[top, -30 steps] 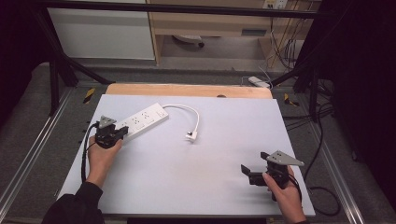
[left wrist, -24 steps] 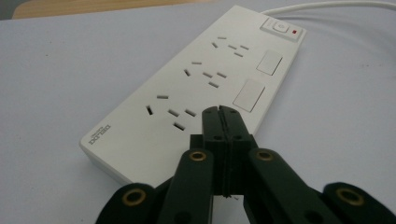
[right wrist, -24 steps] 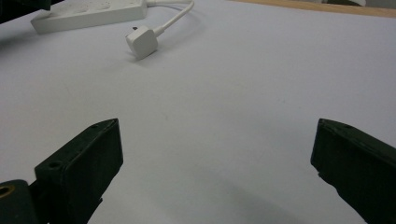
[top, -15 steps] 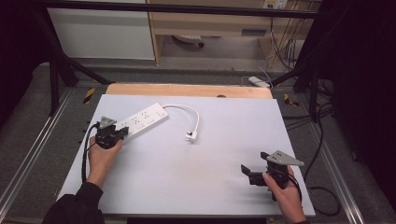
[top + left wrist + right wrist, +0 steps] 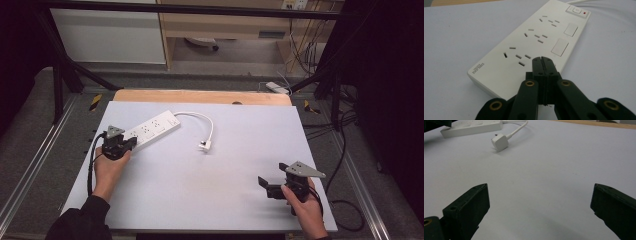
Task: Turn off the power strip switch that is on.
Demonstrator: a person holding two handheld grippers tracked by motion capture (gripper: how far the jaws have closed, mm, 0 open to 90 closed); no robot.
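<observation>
With my left gripper (image 5: 541, 60) held at the near end of the white power strip (image 5: 531, 42), its two black jaws stand pressed flat together with nothing between them, their tips over the strip's top face just beside the nearest socket; whether the tips touch the plastic I cannot tell. In the left gripper view the strip runs away from the jaws, three socket groups in a row, two blank rectangular covers along one side, and a switch with a small red lamp at the far end. In the high view my left hand (image 5: 107, 167) carries this gripper (image 5: 131, 144) near the left edge of the desk (image 5: 250, 140), and the power strip (image 5: 152, 128) lies aslant toward the desk's far left corner. From its far end a white cable (image 5: 202, 118) curves toward the middle of the desk and ends in a white plug (image 5: 204, 147), which lies free on the surface. My right gripper (image 5: 540, 202) has its jaws spread wide and empty, low over bare desk, with the plug (image 5: 499, 142) well ahead of them and the strip beyond it. In the high view my right hand (image 5: 302, 202) holds that gripper (image 5: 265, 184) near the desk's near right corner, well apart from the strip and plug.
</observation>
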